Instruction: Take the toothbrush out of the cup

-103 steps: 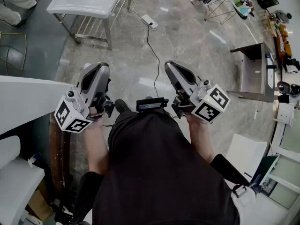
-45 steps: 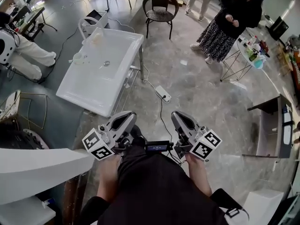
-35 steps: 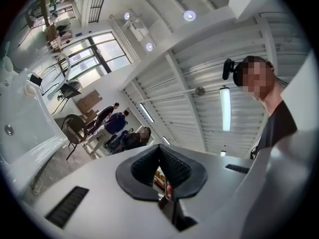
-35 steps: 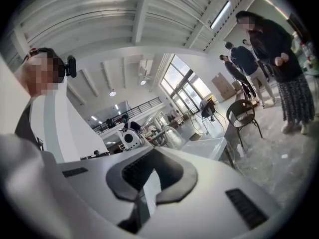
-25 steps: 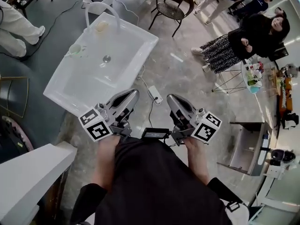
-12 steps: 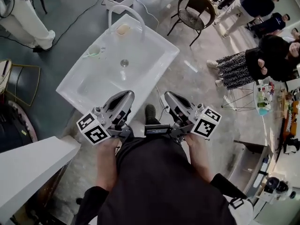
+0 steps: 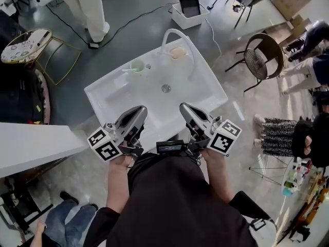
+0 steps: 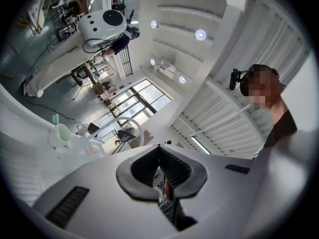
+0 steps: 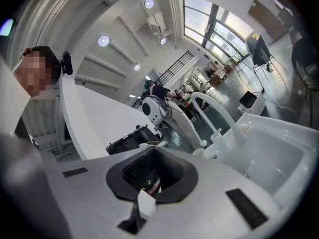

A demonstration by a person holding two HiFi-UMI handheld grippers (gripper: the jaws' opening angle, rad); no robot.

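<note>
A pale green cup (image 7: 137,66) stands on the far left rim of the white sink (image 7: 205,86), with a toothbrush (image 7: 127,70) leaning out of it to the left. In the left gripper view the cup (image 8: 61,135) is far off at the left, and the toothbrush (image 8: 55,119) sticks up from it. My left gripper (image 7: 138,110) and right gripper (image 7: 185,107) hover over the sink's near edge, both shut and empty, well short of the cup. Their jaws also show shut in the gripper views (image 8: 159,146) (image 9: 152,146).
A white arched faucet (image 7: 177,35) rises at the sink's far side, beside a tan soap dish (image 7: 178,52). A white counter (image 7: 31,143) lies at my left. Behind the sink are a box (image 7: 190,9), a chair (image 7: 263,57), a round side table (image 7: 24,43) and standing people.
The view has swung round, so the sink now lies straight ahead. Both grippers have come up over its near edge. Both stayed shut.
</note>
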